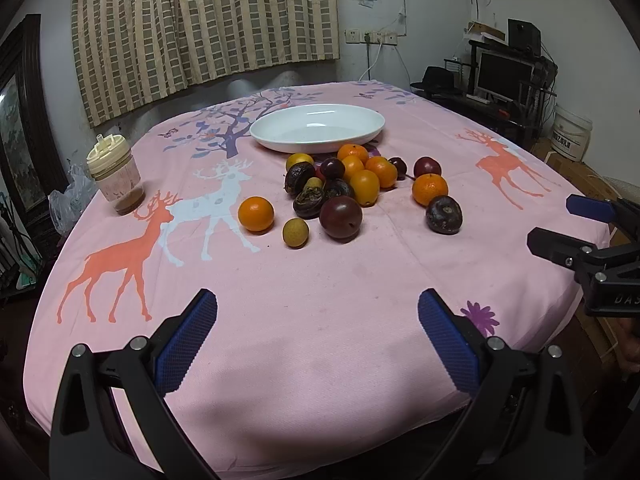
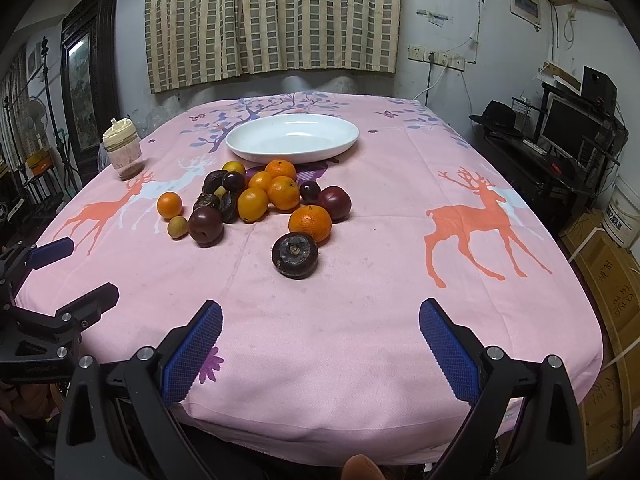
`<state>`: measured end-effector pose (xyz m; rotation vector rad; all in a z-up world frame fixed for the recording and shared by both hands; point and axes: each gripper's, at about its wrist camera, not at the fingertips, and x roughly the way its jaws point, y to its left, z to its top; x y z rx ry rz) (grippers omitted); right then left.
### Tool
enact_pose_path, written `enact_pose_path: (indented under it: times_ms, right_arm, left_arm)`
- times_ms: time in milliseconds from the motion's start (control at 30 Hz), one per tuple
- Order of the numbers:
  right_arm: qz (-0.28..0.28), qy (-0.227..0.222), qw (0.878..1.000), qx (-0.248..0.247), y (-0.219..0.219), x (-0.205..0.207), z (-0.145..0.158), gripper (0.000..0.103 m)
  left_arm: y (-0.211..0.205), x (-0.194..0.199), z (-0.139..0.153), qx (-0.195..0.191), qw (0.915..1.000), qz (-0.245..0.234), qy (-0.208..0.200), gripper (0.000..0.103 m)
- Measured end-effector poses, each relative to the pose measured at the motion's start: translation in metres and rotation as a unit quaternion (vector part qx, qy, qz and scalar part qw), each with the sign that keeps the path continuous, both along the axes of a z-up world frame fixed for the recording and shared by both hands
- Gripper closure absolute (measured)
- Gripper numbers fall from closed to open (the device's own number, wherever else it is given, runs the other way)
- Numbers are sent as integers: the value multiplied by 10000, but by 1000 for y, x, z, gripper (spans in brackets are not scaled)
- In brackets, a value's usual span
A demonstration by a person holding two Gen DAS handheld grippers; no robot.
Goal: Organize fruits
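Note:
A pile of fruit lies on the pink deer-print tablecloth [image 1: 320, 320]: several oranges [image 1: 256, 213], dark plums [image 1: 341, 216], dark wrinkled fruits [image 1: 444, 214] and a small yellow-green fruit [image 1: 295, 232]. Behind the pile stands an empty white oval dish [image 1: 316, 128], also in the right wrist view [image 2: 292, 138]. My left gripper [image 1: 318, 336] is open and empty over the near table edge. My right gripper [image 2: 320, 340] is open and empty, near a dark wrinkled fruit [image 2: 295, 255] and an orange [image 2: 310, 223]. The right gripper's fingers [image 1: 560, 246] show at the left view's right edge.
A lidded plastic cup [image 1: 116, 178] with brown contents stands at the table's far left. A curtain hangs behind. A desk with a monitor [image 2: 568, 128] and boxes [image 2: 612, 292] stand to the right. A dark framed picture [image 2: 86, 76] stands to the left.

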<state>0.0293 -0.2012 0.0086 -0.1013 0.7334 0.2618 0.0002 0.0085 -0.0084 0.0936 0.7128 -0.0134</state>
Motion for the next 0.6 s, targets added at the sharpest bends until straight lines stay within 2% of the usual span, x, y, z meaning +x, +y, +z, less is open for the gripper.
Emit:
enact_pose_path:
  times_ms: [600]
  right_arm:
    - [-3, 24, 10000, -17, 1, 0, -3, 4]
  left_arm:
    - [2, 0, -2, -3, 10000, 26, 29, 4]
